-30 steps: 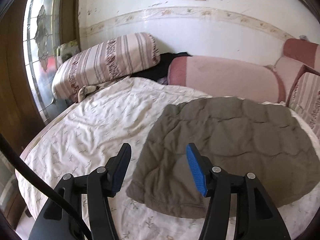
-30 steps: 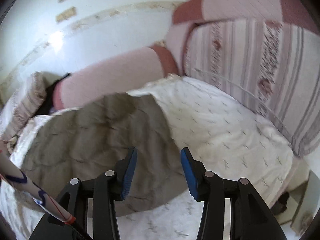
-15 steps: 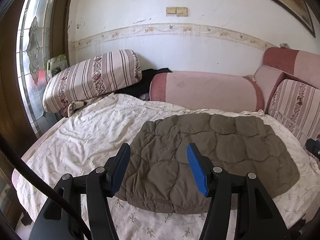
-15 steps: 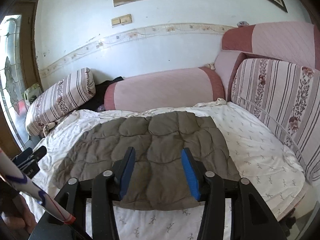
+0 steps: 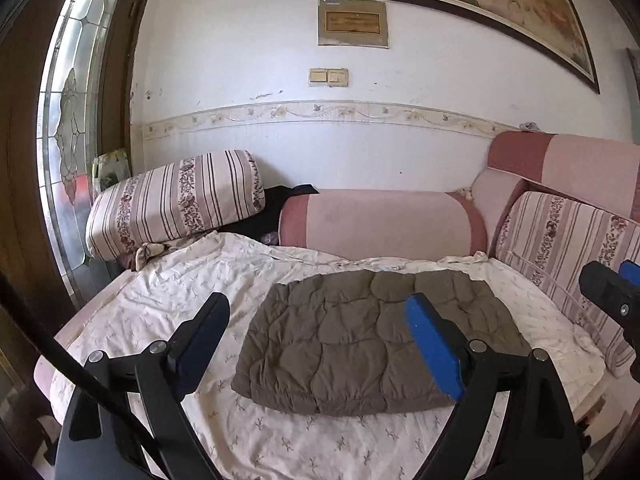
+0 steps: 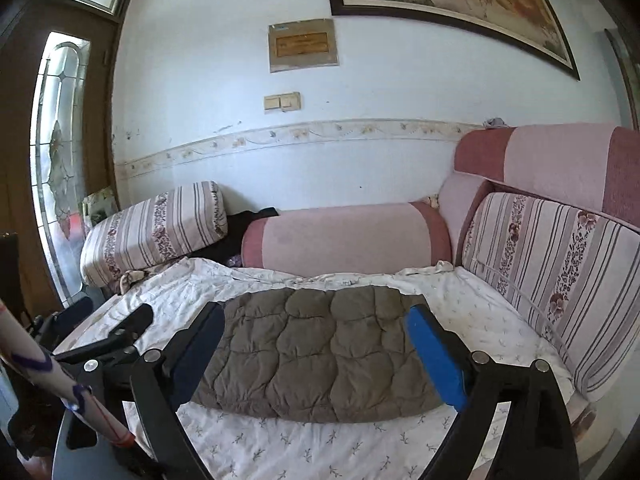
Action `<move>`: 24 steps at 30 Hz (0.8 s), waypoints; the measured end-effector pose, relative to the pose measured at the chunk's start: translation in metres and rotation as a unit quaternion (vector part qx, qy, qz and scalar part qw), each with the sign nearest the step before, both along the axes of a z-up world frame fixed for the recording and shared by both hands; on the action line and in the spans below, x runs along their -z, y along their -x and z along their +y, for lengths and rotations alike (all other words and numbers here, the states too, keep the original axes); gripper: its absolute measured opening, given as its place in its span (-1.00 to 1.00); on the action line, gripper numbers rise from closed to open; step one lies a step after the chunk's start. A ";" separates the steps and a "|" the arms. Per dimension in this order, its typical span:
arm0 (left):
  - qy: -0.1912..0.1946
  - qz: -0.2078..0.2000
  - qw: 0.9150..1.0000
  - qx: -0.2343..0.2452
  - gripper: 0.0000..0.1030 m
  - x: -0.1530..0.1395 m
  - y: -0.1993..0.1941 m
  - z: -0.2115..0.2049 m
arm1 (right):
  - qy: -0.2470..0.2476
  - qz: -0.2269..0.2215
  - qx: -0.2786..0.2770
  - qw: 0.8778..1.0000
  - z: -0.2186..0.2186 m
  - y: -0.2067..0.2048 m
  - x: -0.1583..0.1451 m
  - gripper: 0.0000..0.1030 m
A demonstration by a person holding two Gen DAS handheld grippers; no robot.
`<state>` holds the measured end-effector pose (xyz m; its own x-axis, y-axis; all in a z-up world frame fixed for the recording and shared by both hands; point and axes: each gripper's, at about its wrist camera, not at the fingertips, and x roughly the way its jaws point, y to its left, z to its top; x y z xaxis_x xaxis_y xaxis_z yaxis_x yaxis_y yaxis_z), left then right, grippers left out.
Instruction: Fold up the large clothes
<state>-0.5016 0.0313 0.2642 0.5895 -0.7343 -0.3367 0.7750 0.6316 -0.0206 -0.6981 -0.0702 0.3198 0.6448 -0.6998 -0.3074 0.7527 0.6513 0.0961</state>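
Observation:
A folded olive-brown quilted garment (image 5: 360, 344) lies flat on the white flowered bedsheet (image 5: 160, 320), its puffy folded edge toward me. My left gripper (image 5: 316, 304) hangs above and short of that near edge, its jaws opening with nothing between them. In the right wrist view the garment (image 6: 320, 352) is framed by my right gripper (image 6: 316, 312), also opening and holding nothing. Each gripper shows in the other's view: the right gripper (image 5: 612, 274) at the right edge, the left gripper (image 6: 112, 312) at the lower left. Neither one touches the cloth.
A striped pillow (image 5: 176, 204), a black cloth (image 5: 280, 200) and a pink bolster (image 5: 384, 220) line the wall side of the bed. A striped cushion (image 5: 568, 248) bounds the right side. A glazed wooden door (image 5: 68, 120) stands at the left. A white tube with purple marks (image 6: 40, 368) crosses the lower left.
Both grippers have drawn back and risen away from the garment, and their jaws have spread much wider. The garment now lies folded and still on the sheet.

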 end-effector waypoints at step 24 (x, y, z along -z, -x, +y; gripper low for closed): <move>-0.016 0.015 1.000 0.000 0.74 0.006 0.005 0.004 | -0.015 0.008 0.013 1.000 -0.003 0.008 0.007 0.87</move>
<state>-0.5063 0.0350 0.2584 0.5789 -0.7230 -0.3769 0.7744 0.6323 -0.0236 -0.7062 -0.0729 0.3127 0.6217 -0.7061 -0.3390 0.7706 0.6288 0.1037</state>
